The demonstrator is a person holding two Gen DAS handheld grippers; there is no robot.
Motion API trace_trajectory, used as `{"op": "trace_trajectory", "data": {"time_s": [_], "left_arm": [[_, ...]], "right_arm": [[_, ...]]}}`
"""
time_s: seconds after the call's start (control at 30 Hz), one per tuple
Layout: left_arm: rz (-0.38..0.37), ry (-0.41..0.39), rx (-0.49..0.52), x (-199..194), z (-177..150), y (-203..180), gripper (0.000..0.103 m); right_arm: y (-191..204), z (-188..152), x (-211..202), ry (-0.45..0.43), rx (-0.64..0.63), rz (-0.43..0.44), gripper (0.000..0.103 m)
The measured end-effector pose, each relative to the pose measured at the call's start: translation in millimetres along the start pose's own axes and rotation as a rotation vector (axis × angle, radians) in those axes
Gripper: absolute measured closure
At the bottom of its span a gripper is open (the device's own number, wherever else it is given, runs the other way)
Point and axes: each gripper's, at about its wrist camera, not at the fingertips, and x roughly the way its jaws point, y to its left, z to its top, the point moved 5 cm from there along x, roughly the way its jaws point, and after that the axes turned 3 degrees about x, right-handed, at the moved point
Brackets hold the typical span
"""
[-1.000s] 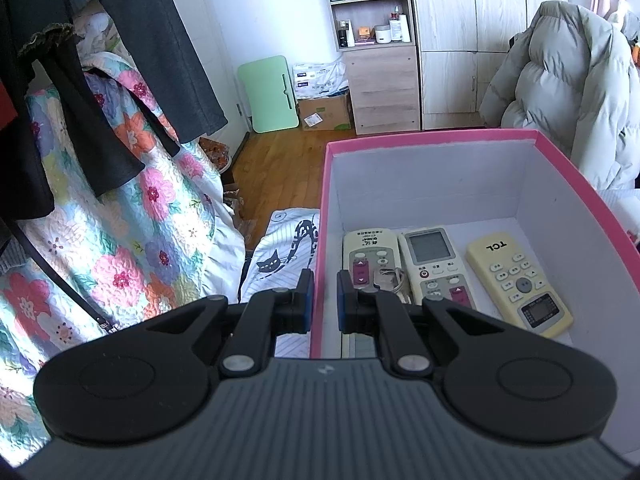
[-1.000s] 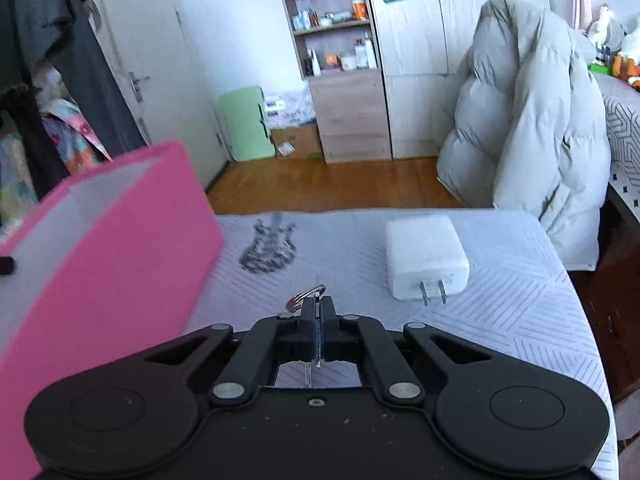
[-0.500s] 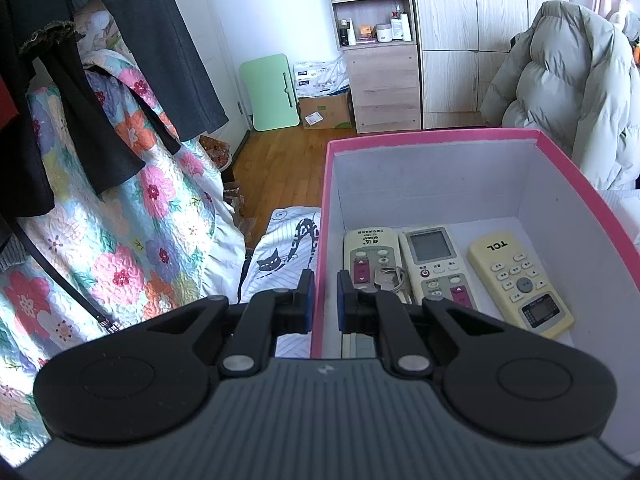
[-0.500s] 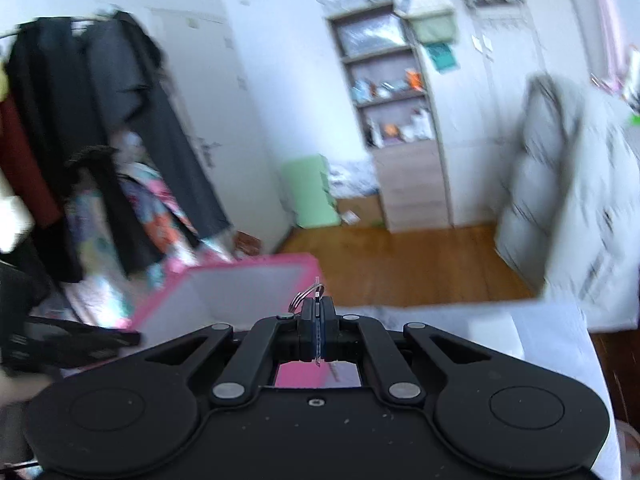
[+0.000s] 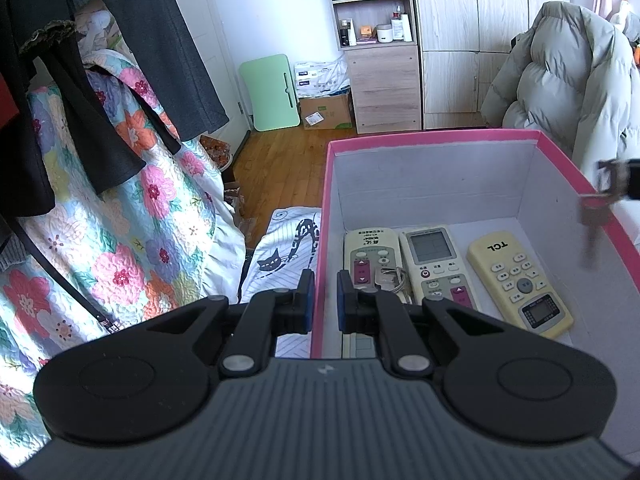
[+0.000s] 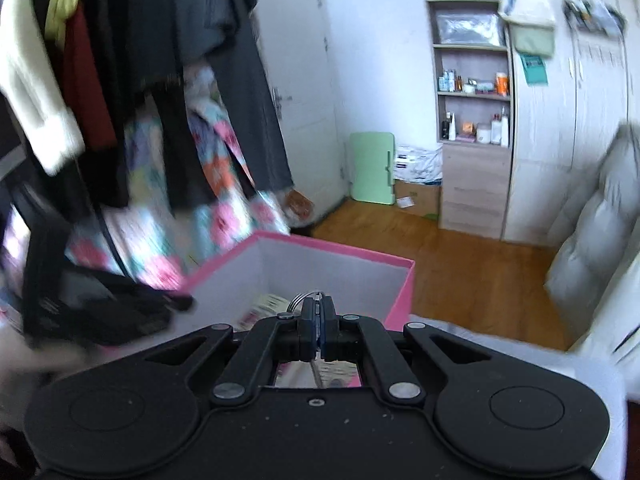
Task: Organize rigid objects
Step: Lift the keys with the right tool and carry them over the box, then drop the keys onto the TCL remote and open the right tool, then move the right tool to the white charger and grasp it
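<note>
The pink box [image 5: 440, 136] fills the centre and right of the left wrist view, open at the top, white inside, standing on a patterned bed sheet [image 5: 280, 248]. Its near left wall runs between the pads of the left gripper [image 5: 322, 300] at bottom centre; the jaws stand narrow and pinch that wall, most likely to steady the box while things go in.

On the box floor three remote controls lie side by side, long axes parallel, a tidy row that leaves bare floor toward the far wall: a cream remote with pink buttons [image 5: 370, 250] at left, a white remote with a display [image 5: 434, 256] in the middle, and a yellow TCL remote [image 5: 520, 280] at right. A set of keys [image 5: 390, 280] rests across the lower part of the left remote.

In the right wrist view, the right gripper [image 6: 318, 322] at lower centre has its jaws fully closed on a key ring [image 6: 306, 298], whose loop juts out above the pads. From the left wrist view, a blurred key [image 5: 592, 224] hangs at the right edge, over the box's right wall. It looks carried there for dropping in beside the remotes.
</note>
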Motion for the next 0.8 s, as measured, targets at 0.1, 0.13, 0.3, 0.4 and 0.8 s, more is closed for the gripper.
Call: {"op": "trace_trajectory", "data": {"time_s": [0.1, 0.13, 0.3, 0.4, 0.8], "left_arm": [[0.0, 0.0, 0.001, -0.1, 0.7, -0.6, 0.094], [-0.001, 0.0, 0.0, -0.2, 0.8, -0.2, 0.094], [-0.002, -0.001, 0.006, 0.3, 0.9, -2.7, 0.094], [0.0, -0.002, 0.009, 0.3, 0.7, -4.5, 0.094], [0.001, -0.001, 0.006, 0.7, 0.6, -3.9, 0.094]], "right_arm": [[-1.8, -1.4, 16.5, 0.049, 0.003, -0.003, 0.1], [-2.7, -2.7, 22.6, 0.066, -0.005, -0.011, 0.1], [-14.6, -3.9, 25.3, 0.074, 0.046, 0.008, 0.094], [-20.8, -1.0, 8.2, 0.037, 0.072, 0.026, 0.089], [-112.3, -27.7, -42.8, 0.137, 0.095, -0.193, 0.064]]}}
